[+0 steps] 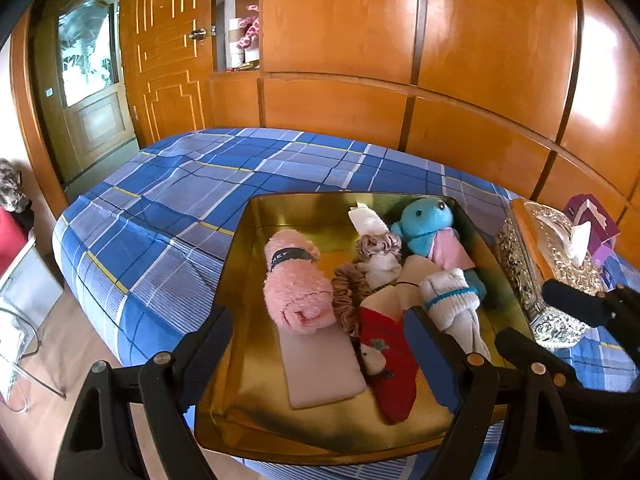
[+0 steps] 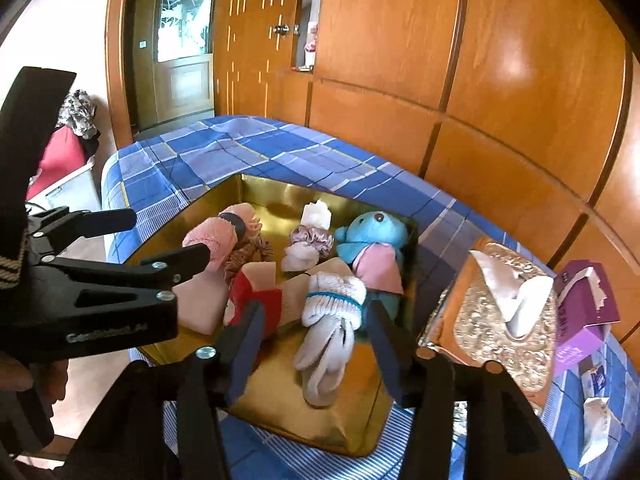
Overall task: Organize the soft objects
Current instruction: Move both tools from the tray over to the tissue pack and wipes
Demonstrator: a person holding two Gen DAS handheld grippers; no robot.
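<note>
A gold tray (image 1: 248,248) (image 2: 360,420) sits on the blue plaid bed and holds soft items. In it lie a rolled pink towel (image 1: 298,292) (image 2: 212,240), a red sock (image 1: 390,364) (image 2: 252,300), a white rolled sock with a blue band (image 1: 454,300) (image 2: 332,308), a blue plush toy (image 1: 428,226) (image 2: 370,240), a brown scrunchie (image 1: 348,292) and a pink flat pad (image 1: 324,368). My left gripper (image 1: 320,352) is open above the tray's near side. My right gripper (image 2: 316,344) is open around the white sock's loose end, not touching it.
A silver ornate tissue box (image 1: 540,264) (image 2: 504,320) stands right of the tray, with a purple box (image 1: 592,220) (image 2: 584,304) behind it. Wooden wardrobe panels (image 1: 440,60) back the bed. The bed edge and floor (image 1: 80,340) lie to the left.
</note>
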